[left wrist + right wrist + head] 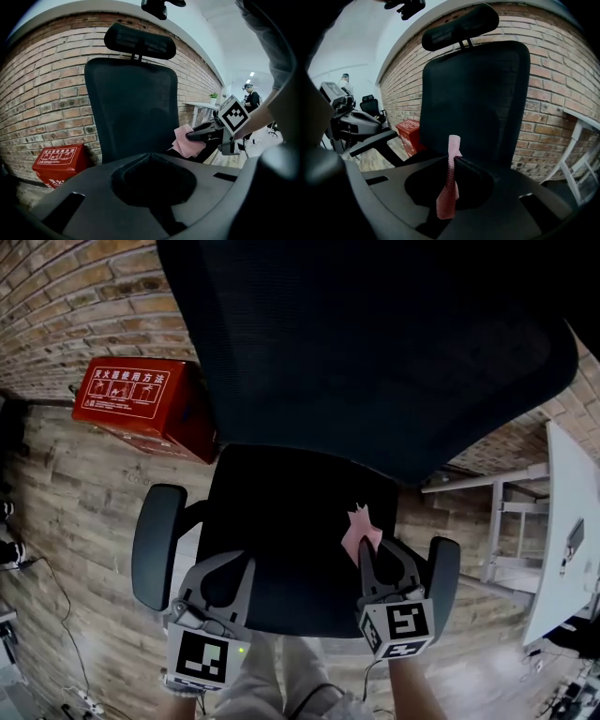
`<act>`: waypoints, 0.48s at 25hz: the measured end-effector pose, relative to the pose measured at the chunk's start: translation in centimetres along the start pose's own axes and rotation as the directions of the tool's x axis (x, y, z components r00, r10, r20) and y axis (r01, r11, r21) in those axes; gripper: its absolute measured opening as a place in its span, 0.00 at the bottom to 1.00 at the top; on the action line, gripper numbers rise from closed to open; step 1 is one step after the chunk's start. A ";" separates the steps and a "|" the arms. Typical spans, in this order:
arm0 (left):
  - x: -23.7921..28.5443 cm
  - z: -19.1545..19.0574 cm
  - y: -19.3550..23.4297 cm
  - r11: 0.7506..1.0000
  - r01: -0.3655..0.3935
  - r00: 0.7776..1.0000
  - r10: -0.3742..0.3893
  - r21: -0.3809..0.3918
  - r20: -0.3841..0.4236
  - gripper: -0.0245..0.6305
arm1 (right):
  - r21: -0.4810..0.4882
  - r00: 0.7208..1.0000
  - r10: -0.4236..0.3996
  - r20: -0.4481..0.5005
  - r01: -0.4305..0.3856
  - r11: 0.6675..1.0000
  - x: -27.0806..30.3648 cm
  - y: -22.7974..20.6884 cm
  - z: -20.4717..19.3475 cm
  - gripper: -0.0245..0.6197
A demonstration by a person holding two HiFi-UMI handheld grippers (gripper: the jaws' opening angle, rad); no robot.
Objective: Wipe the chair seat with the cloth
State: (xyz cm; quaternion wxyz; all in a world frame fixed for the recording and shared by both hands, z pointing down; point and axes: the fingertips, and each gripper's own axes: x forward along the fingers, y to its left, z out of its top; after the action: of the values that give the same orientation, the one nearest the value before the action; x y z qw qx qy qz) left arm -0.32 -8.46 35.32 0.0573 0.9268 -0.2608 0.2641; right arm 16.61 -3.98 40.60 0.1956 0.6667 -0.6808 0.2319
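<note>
Grip is made: your right gripper [371, 542] has its fingers pressed together on the pink cloth [361, 532]. The gripper sits at the near right of the seat [272, 521], just inside the right armrest [442, 568]. In the right gripper view the cloth is pinched edge-on with its long axis running up and down, a short corner above the fingers and a longer tail below. From the head view that free corner pokes out past the fingertips toward the backrest [375, 352]. No view shows whether the tail touches the fabric.

Your left gripper [225, 559] hovers at the near left edge of the seat. Its fingers are together with nothing between them, so it is the spare hand.

The relation that matters is that nearly all of the bare seat lies to the left of the cloth and beyond it. I judge the coming stroke calls for lowering the right gripper until the tail lies flat, then sweeping left and far. The left gripper stands in that path at the near edge, so you would want it clear.

Farther off, on the floor [84, 512] at the far left, a red box [141, 401] stands against the brick wall [84, 296]. It is closed, and its contents cannot be seen.
</note>
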 end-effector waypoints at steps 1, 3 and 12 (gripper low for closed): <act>0.5 -0.2 0.0 1.000 0.012 1.000 -0.012 0.006 -0.004 0.06 | 0.012 1.000 -0.026 -0.002 0.026 1.000 0.3 -0.8 -0.3 0.12; 1.5 -0.6 -0.1 0.999 0.033 0.999 -0.033 0.019 -0.006 0.06 | 0.032 0.997 -0.081 -0.008 0.081 0.996 0.8 -2.3 -0.9 0.12; 5.3 -1.6 0.9 0.999 0.052 0.999 -0.051 0.008 -0.019 0.06 | 0.090 0.956 -0.289 -0.054 0.293 0.952 2.6 -8.0 -3.2 0.12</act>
State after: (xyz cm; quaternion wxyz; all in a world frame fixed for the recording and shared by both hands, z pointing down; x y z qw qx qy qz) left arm 2.35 -11.28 39.38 0.0627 0.9310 -0.2353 0.2721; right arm 24.39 -4.27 45.15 0.2086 0.7636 -0.5591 0.2466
